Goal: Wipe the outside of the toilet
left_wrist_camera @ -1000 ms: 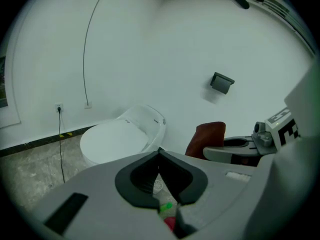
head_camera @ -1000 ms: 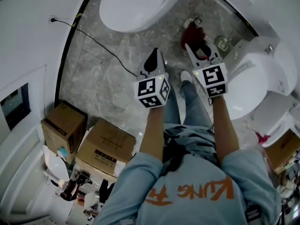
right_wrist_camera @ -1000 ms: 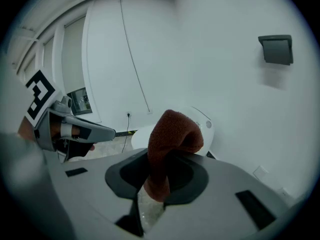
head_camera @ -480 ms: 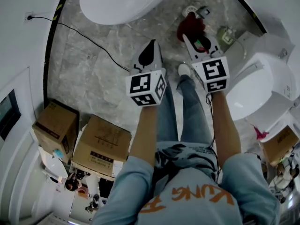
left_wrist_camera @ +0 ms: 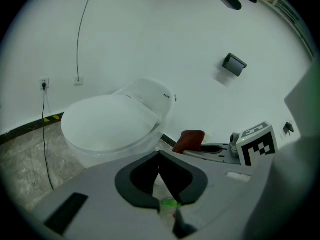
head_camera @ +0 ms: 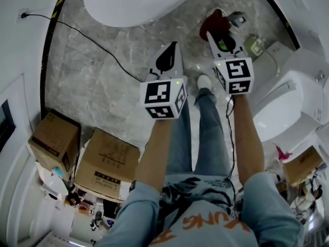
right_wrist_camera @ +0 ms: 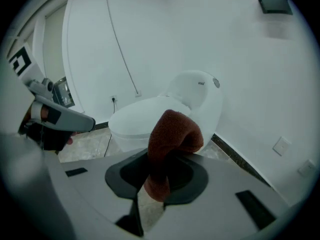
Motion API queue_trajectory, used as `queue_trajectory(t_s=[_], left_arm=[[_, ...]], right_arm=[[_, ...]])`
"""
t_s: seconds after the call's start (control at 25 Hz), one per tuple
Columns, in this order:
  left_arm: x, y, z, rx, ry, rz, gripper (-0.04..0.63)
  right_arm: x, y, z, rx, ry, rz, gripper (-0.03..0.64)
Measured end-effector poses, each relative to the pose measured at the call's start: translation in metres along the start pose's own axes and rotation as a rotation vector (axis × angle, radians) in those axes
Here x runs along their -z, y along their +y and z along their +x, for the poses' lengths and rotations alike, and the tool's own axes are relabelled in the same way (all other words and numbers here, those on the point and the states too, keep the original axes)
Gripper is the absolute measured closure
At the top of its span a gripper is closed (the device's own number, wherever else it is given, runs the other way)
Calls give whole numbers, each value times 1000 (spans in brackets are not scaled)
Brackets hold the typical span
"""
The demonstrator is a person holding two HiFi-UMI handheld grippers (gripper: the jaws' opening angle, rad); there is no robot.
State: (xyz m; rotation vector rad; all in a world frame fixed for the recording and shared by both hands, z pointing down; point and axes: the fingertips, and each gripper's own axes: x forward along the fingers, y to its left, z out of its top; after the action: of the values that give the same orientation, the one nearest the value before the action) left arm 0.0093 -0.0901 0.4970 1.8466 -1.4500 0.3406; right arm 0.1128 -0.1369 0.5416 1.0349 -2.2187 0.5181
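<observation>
Two cardboard boxes (head_camera: 108, 163) sit at the far left on the grey marble floor (head_camera: 103, 96). A black cable (head_camera: 97, 42) runs across the floor from a wall socket (head_camera: 23, 14). The white toilet (head_camera: 133, 1), its lid closed, stands ahead at the top, apart from both tools. The left gripper (head_camera: 171, 48) points toward it, jaws pressed together with nothing between them. To its right, above the person's jeans-clad legs (head_camera: 198, 133), the right gripper (head_camera: 220, 35) has its jaws clamped on a red-brown cloth (head_camera: 212, 22). The cloth bulges past the tips and does not touch the toilet. A second white toilet (head_camera: 285, 99) stands at the far right.
</observation>
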Motion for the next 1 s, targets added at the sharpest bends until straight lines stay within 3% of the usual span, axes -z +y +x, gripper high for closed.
queue_trajectory(t_s=[0.44,1.0], left_arm=[[26,43,42,23,31,-57,601],[35,91,45,13,40,-101,601]], right_arm=[[2,-30,83,58,40,-107,540],[3,-40,165,105,141,-268,541]])
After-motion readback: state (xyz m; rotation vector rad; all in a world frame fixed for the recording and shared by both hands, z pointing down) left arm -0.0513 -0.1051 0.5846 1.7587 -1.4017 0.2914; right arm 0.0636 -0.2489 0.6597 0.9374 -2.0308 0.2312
